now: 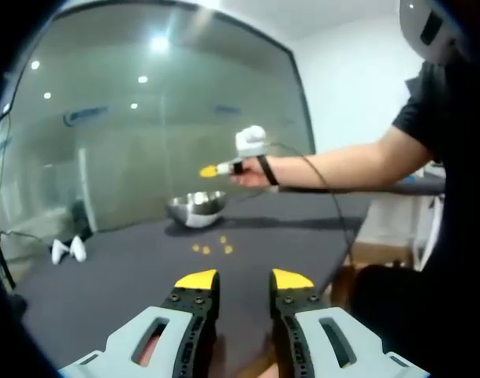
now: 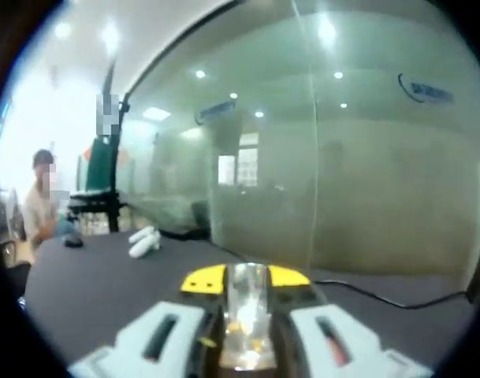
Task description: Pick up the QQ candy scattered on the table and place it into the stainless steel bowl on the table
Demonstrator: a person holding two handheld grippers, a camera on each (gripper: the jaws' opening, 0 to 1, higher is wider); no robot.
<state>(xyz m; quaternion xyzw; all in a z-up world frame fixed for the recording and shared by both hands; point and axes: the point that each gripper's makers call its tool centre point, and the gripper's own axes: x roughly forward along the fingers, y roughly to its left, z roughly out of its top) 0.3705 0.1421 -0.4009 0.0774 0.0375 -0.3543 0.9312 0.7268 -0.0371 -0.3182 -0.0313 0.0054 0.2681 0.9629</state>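
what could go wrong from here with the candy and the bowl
The right gripper holds a candy packet up above the table, a little to the side of the stainless steel bowl; released here, it would likely miss. The bowl looks light and may slide if bumped. The loose candies lie near the cable, which may drag them.

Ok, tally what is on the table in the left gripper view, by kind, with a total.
Stainless steel bowl: 1
Loose QQ candy on the table: 4, small and somewhat blurred
White objects near the far edge: 2
Total: 7
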